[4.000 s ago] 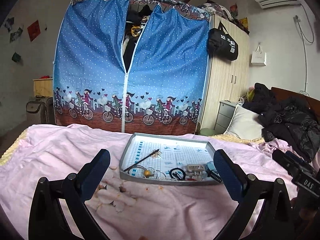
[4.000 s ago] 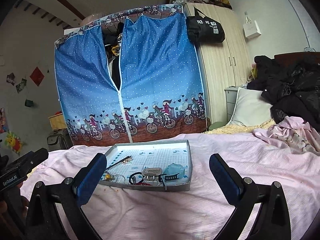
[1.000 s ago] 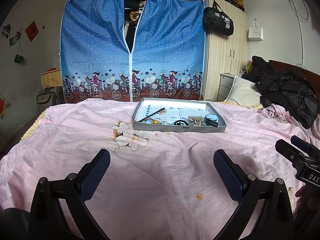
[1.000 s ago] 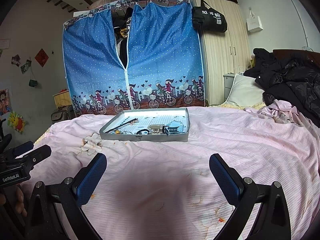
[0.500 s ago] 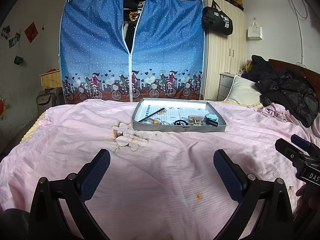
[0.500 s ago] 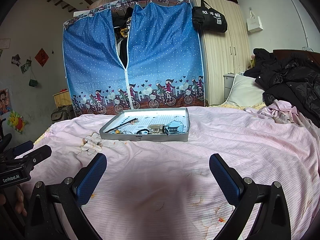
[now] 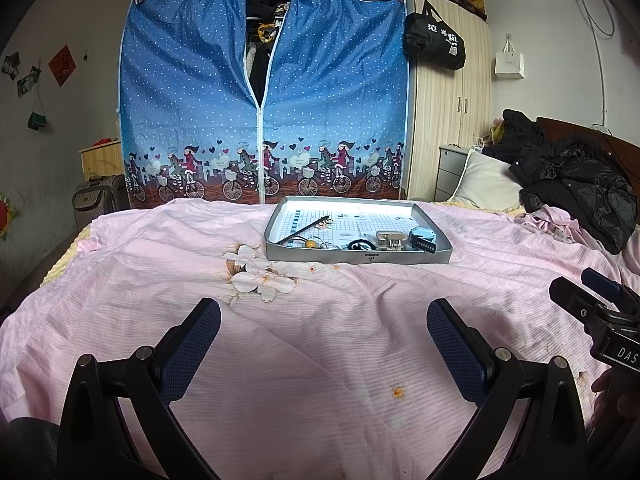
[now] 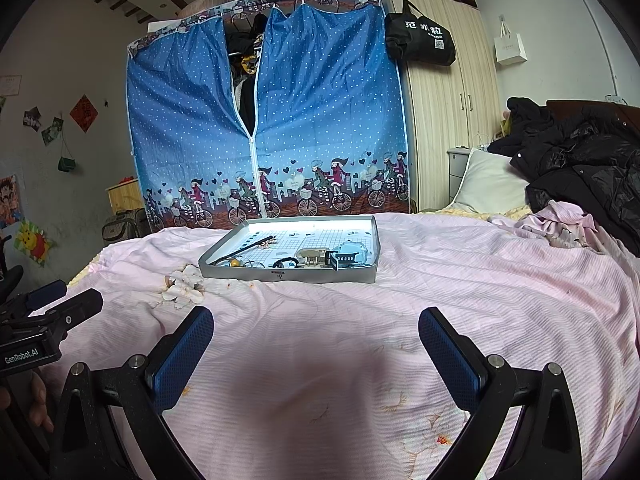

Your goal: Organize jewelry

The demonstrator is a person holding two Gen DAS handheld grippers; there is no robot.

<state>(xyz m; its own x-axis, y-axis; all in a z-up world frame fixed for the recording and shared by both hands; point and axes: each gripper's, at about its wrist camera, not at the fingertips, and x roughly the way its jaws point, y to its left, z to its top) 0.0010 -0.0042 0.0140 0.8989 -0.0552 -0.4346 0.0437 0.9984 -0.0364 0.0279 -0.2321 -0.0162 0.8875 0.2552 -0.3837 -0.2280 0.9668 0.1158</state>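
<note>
Pink bedding [image 7: 320, 320] covers a big bed, and a blue cloth wardrobe [image 7: 260, 100] stands behind it. From left to right: the left tool [image 7: 323, 340] hangs low over the bed with its two blue pads spread wide and nothing between them. The right tool [image 8: 315, 346] is just the same, wide open and empty.

Straight ahead of both tools, well apart from them, sits a grey tray [image 7: 360, 257] with low walls. Its long side runs left to right. It lies a bit right of the left tool's middle and a bit left of the right tool's middle, so I think neither hand is clearly nearer.

Inside, by the front wall, lie a thin dark stick [image 7: 306, 229], an orange bead [image 7: 310, 244], a black ring [image 7: 361, 245], a silver clip [image 7: 390, 239] and a pale blue watch [image 7: 423, 236]. They look small and mixed together.
</note>
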